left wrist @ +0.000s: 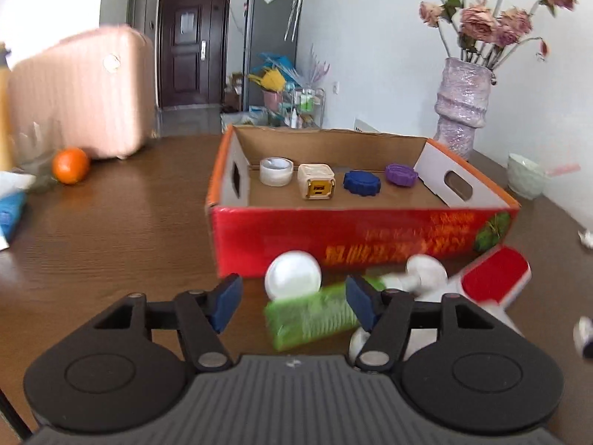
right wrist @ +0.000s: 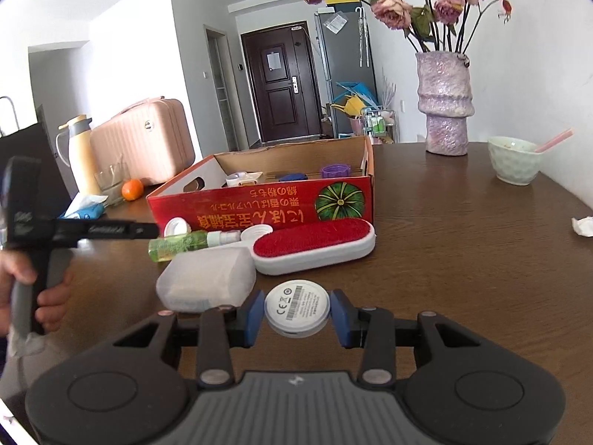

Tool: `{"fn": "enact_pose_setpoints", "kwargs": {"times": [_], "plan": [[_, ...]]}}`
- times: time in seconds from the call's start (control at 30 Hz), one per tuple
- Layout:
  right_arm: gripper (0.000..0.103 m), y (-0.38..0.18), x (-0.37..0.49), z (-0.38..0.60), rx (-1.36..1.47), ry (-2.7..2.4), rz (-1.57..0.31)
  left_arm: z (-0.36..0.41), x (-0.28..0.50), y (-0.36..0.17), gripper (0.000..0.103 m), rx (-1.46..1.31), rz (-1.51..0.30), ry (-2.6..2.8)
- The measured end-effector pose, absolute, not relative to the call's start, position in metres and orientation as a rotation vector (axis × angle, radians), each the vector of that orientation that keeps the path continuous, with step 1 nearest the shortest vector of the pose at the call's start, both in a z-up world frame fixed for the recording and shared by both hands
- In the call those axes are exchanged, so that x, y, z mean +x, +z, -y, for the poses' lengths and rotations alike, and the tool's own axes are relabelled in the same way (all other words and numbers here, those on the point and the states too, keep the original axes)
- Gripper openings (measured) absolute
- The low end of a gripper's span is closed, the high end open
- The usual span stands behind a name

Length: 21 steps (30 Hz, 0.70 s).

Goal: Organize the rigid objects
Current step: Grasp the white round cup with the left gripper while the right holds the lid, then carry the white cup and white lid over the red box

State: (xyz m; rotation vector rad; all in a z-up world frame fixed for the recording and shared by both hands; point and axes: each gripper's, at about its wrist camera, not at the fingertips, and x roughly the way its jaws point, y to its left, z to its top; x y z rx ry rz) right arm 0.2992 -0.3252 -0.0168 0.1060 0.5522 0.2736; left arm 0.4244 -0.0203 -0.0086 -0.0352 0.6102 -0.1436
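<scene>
My right claw [right wrist: 298, 313] grips a white disc [right wrist: 297, 309], label side up, both pads pressed on its rim. It hangs over the counter [right wrist: 463, 241], near side of the red box [right wrist: 259, 209], just this side of the lint brush [right wrist: 315, 246]. My left claw [left wrist: 292, 300] is open and empty, above the green spray bottle [left wrist: 315, 315], also on the box's near side.

Inside the box: 4 items in a row along the far wall, namely a tape roll [left wrist: 276, 171], a charger cube [left wrist: 316, 181], a blue cap [left wrist: 361, 182] and a purple cap [left wrist: 401, 175].

Step in hand, as I judge it: carry the disc into the box. Lift clear of the brush and the near wall, keep it level, and lower into bare floor in front of the row before letting go.
</scene>
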Motion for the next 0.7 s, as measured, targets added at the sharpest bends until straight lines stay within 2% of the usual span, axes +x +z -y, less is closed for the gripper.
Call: {"fn": "enact_pose_setpoints", "kwargs": {"times": [0.07,0.1,0.13,0.17,0.37,0.7], "plan": [[0.038,-0.019,0.308,0.323,0.113,0.285,-0.556,0.026,0.444,-0.015,0.065,-0.032,-0.639,-0.107],[0.038,-0.02,0.311,0.321,0.111,0.291,-0.558,0.03,0.45,-0.019,0.061,-0.02,-0.645,-0.091],[0.038,-0.021,0.313,0.319,0.11,0.298,-0.56,0.033,0.453,-0.023,0.048,-0.006,-0.649,-0.084],[0.038,-0.022,0.316,0.318,0.11,0.305,-0.56,0.035,0.454,-0.027,0.04,0.002,-0.656,-0.078],[0.038,-0.032,0.325,0.317,0.139,0.312,-0.574,0.034,0.428,-0.016,0.04,0.03,-0.555,-0.003],[0.038,-0.002,0.282,0.296,0.092,0.346,-0.504,0.002,0.288,0.06,0.041,-0.073,-0.347,-0.024]]}}
